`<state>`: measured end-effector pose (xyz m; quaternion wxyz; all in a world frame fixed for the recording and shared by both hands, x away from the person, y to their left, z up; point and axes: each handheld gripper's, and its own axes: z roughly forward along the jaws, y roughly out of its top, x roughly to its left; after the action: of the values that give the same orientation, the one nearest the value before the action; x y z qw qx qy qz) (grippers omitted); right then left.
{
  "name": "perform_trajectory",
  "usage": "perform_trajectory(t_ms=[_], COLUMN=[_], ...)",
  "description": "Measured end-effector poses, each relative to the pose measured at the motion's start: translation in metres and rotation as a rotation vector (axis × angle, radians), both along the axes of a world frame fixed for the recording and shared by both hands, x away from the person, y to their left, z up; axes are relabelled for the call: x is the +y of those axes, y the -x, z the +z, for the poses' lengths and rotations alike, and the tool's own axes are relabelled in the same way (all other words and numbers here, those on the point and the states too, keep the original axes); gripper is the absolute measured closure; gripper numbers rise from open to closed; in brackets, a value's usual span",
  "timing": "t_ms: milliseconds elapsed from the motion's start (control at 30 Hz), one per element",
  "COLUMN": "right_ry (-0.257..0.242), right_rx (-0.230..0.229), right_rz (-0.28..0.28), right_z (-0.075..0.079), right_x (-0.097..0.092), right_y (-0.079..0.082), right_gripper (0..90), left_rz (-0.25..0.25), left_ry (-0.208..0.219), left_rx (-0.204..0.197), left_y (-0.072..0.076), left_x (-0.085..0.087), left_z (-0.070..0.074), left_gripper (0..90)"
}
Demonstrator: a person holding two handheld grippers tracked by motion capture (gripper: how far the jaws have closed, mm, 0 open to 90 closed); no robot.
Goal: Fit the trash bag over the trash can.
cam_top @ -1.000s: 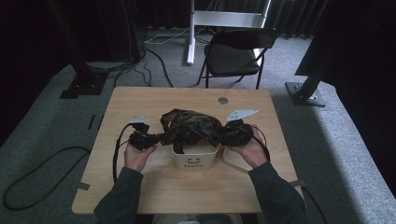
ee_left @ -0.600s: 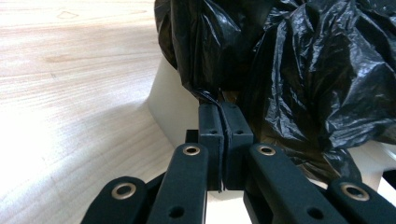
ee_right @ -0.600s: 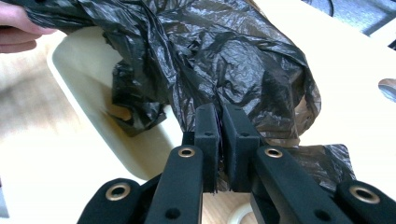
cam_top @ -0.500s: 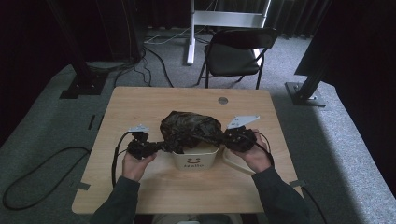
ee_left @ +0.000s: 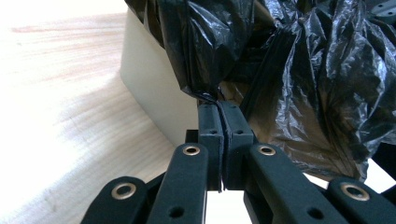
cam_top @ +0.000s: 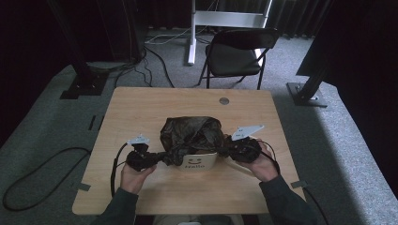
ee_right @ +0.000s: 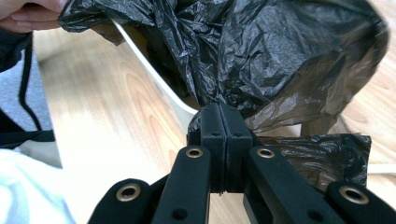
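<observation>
Dark curtains and grey carpet are surrounding a wooden table (cam_top: 141,108); a folding chair (cam_top: 234,51) is standing beyond its far edge. At the table's middle, a black bin bag (cam_top: 190,133) is sitting bunched over a small white bin (cam_top: 199,161), covering its mouth. Left gripper (ee_left: 218,109) is pinching the bag's edge at the bin's left side, jaws clamped tight on the film. Right gripper (ee_right: 219,109) has just been closing and is now clenched on a gathered fold at the bin's right rim. Bag is lying between the two grippers, both equally near, its rim stretched left to right across the bin. Judgement: next move is probably pulling the edges outward and down over the rim; the thin film could tear or slip.
</observation>
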<state>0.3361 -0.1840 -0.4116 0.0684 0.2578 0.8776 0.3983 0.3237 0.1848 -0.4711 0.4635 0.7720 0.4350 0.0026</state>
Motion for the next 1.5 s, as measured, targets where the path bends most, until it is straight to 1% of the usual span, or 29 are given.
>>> perform_trajectory(t_ms=[67, 233, 300, 333, 367, 400, 533, 600, 700, 833, 933, 1067, 1167, 1233, 1300, 1367, 1400, 1433, 1500], right_ry=[-0.006, -0.003, 0.005, 0.005, 0.016, 0.016, 0.052, 0.054, 0.051, 0.071, 0.073, 0.076, 0.085, 0.101, 0.102, 0.102, 0.101, 0.099, 0.091], right_rx=[0.010, 0.024, 0.040, 0.040, 0.058, 0.058, 0.081, 0.086, 0.096, 0.108, 0.119, 0.124, 0.131, 0.136, 0.142, 0.142, 0.141, 0.138, 0.117], right_rz=[0.007, 0.027, 0.034, 0.034, 0.027, 0.027, 0.027, 0.013, -0.005, -0.023, -0.036, -0.050, -0.054, -0.056, -0.057, -0.057, -0.058, -0.059, -0.066], right_z=[-0.002, -0.005, -0.011, -0.011, -0.017, -0.017, -0.031, -0.033, -0.034, -0.039, -0.043, -0.045, -0.048, -0.050, -0.052, -0.053, -0.052, -0.051, -0.047], right_x=[-0.001, -0.004, -0.005, -0.005, -0.004, -0.004, 0.001, 0.001, -0.002, -0.006, -0.009, -0.013, -0.015, -0.015, -0.015, -0.015, -0.016, -0.016, -0.017], right_y=[0.001, 0.004, 0.004, 0.004, 0.003, 0.003, 0.001, -0.001, -0.004, -0.007, -0.008, -0.011, -0.011, -0.011, -0.011, -0.011, -0.011, -0.011, -0.009], right_gripper=[89.9, 89.9, 89.9, 89.9, 89.9, 89.9, 89.8, 89.9, 89.8, 89.9, 89.9, 89.9, 89.8, 89.8, 89.8, 89.7, 89.4, 87.7, 79.6], left_rz=[-0.004, -0.024, -0.030, -0.031, -0.034, -0.033, -0.035, -0.035, -0.032, -0.018, -0.004, 0.014, 0.013, 0.013, 0.013, 0.018, 0.025, 0.034, 0.041], left_ry=[0.002, -0.005, -0.013, -0.015, -0.015, -0.017, -0.035, -0.046, -0.048, -0.056, -0.056, -0.046, -0.060, -0.064, -0.072, -0.069, -0.059, -0.051, -0.018], left_rx=[0.001, -0.006, -0.008, -0.008, -0.005, -0.003, 0.016, 0.024, 0.041, 0.065, 0.078, 0.103, 0.119, 0.130, 0.136, 0.143, 0.143, 0.139, 0.117], left_y=[0.002, 0.009, 0.012, 0.013, 0.013, 0.014, 0.014, 0.013, 0.011, 0.008, 0.006, 0.003, 0.003, 0.003, 0.003, 0.002, 0.002, 0.003, 0.004], left_x=[-0.001, -0.005, -0.007, -0.008, -0.008, -0.008, -0.011, -0.012, -0.011, -0.010, -0.008, -0.005, -0.007, -0.008, -0.009, -0.008, -0.007, -0.005, 0.001], left_z=[0.000, 0.000, -0.002, -0.003, -0.004, -0.006, -0.013, -0.016, -0.021, -0.028, -0.031, -0.035, -0.038, -0.041, -0.042, -0.042, -0.042, -0.040, -0.036], left_gripper=[88.7, 88.3, 87.9, 87.9, 87.6, 87.6, 87.2, 87.2, 87.2, 87.3, 87.3, 87.2, 87.0, 87.0, 86.4, 85.7, 85.0, 83.4, 77.6])
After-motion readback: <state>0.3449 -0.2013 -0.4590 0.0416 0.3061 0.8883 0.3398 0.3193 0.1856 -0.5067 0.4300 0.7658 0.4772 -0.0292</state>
